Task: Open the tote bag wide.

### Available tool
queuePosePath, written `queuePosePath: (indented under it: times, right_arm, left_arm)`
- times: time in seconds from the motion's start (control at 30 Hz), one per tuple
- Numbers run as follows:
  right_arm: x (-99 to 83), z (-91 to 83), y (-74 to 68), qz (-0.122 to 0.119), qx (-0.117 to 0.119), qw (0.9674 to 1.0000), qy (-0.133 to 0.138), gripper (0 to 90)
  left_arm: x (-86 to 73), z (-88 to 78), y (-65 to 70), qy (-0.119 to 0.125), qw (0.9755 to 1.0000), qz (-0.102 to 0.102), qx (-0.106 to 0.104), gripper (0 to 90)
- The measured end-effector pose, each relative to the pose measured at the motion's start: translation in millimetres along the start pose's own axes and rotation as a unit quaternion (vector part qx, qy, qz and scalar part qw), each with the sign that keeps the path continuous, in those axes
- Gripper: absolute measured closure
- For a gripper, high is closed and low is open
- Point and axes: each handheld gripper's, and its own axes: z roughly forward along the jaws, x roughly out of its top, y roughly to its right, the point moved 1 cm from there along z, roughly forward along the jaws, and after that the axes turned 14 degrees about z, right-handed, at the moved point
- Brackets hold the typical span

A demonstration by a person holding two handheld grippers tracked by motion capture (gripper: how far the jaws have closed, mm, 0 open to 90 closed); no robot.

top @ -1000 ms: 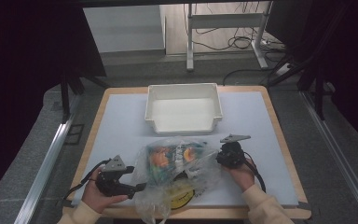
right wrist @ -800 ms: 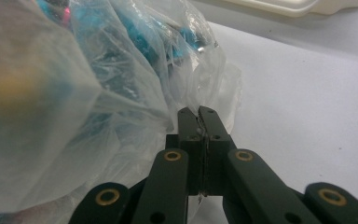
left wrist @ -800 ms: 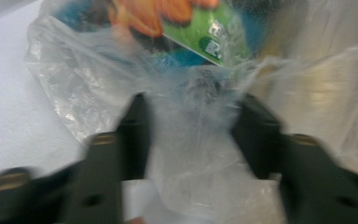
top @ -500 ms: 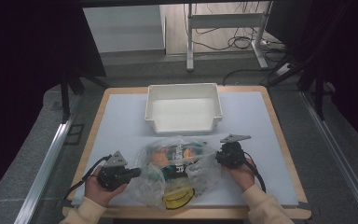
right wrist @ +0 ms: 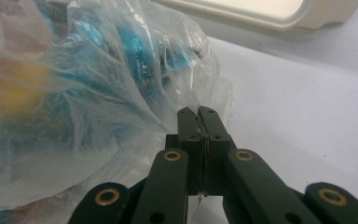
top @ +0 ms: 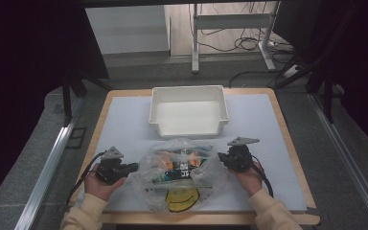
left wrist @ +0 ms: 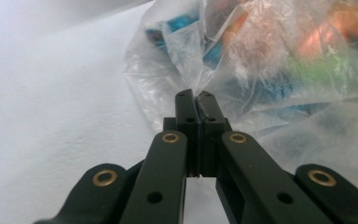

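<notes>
A wooden-edged table (top: 287, 120) covered with a pale grey-white mat is seen from above, standing on a grey speckled floor with dark curtains to both sides and cables lying beyond its far edge. A white tray (top: 189, 115) is set at the far middle of the mat.

A clear plastic bag (top: 182, 167) of colourful packets is found at the near middle of the mat, just in front of the tray and apart from it. Its long axis is laid across the table from left to right, and a yellow smiley face (top: 182, 199) on it is turned toward the person's edge.

The left gripper (top: 133, 166) is held low and roughly level, pointed rightward at the bag's left edge; in the left gripper view its jaws are seen pressed together with a fold of film pinched at the tips (left wrist: 196, 95). The right gripper (top: 222, 158) is pointed leftward at the opposite edge, and its jaws are likewise clamped on film (right wrist: 198, 112). Both forearms, in pale sleeves, are brought in from the near edge.
</notes>
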Motion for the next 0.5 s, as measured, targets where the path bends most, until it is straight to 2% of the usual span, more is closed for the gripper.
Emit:
queuePosePath:
  times: [0.4, 0.5]
  right_arm:
    - [1.2, 10.2, 1.1, -0.005, -0.018, 0.9998, -0.006, 87.4]
    - [0.1, 12.3, 1.8, -0.007, -0.019, 0.9997, -0.011, 87.4]
  left_arm:
    - [3.2, 30.2, -8.6, -0.039, 0.9992, -0.007, 0.005, 90.0]
    - [1.4, 38.3, -7.1, -0.055, 0.9985, 0.001, 0.003, 90.0]
